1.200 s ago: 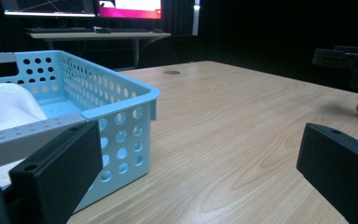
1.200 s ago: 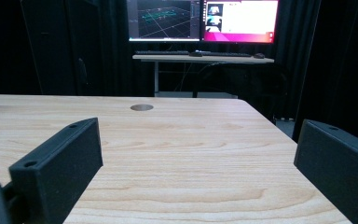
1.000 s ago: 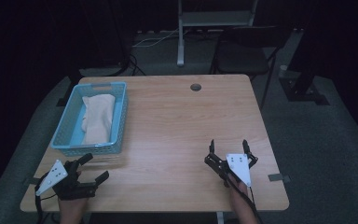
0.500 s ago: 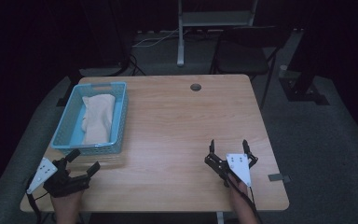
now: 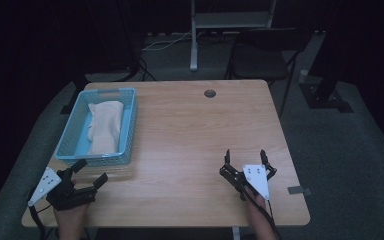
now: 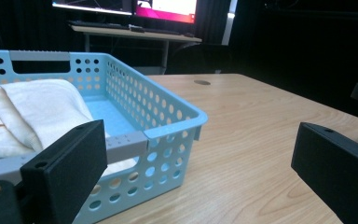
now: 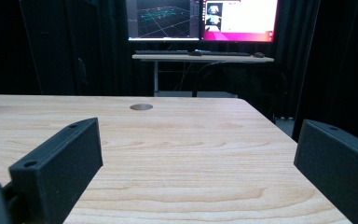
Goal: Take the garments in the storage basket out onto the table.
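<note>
Pale wood table (image 5: 180, 150) in the high view carries a blue basket (image 5: 70, 142) at its left, cream cloth (image 5: 102, 125) folded inside. The left gripper (image 5: 90, 172) sits near the basket's front corner, jaws wide; the right gripper (image 5: 245, 160) rests well apart, spread wide.

Left gripper view: the basket's corner (image 6: 168, 126) stands just ahead between the jaws.

Right gripper view: bare wood, a round grommet (image 7: 141, 107), monitors (image 7: 200, 18) beyond.
</note>
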Demonstrator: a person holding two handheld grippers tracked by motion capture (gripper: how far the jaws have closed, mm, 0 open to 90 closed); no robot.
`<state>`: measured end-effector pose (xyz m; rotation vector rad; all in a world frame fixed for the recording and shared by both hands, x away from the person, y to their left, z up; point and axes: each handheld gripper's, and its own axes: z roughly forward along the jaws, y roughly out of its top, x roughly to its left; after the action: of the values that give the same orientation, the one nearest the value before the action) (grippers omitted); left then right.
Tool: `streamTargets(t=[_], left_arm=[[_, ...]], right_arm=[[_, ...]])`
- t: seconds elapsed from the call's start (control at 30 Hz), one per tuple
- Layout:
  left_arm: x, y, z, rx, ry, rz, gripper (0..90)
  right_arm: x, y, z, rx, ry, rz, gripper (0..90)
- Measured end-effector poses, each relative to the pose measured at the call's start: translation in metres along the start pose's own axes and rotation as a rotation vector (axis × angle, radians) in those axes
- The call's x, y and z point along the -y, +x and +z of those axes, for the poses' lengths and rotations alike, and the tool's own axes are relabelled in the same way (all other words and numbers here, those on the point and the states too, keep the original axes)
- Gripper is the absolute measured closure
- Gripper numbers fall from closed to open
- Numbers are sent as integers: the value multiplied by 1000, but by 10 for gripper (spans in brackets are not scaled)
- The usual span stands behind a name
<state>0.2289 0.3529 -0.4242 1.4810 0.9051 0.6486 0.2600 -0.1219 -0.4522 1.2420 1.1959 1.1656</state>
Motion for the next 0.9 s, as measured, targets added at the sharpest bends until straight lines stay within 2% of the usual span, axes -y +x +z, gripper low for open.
streamTargets(t=[0.13,0.23,0.3,0.43,0.57,0.9], left_arm=[[-3,2,0,-13,9,-8,31],[-6,2,0,-15,28,-5,31],[-8,3,0,-8,21,-5,31],[-14,2,0,-19,34,10,31],[-19,2,2,-17,31,5,31],[-32,7,4,-50,25,5,31]], right_arm=[[0,0,0,0,0,0,4],[0,0,0,0,1,1,4],[0,0,0,0,1,1,5],[0,0,0,0,1,0,4],[0,0,0,0,1,1,4],[0,0,0,0,1,2,4]])
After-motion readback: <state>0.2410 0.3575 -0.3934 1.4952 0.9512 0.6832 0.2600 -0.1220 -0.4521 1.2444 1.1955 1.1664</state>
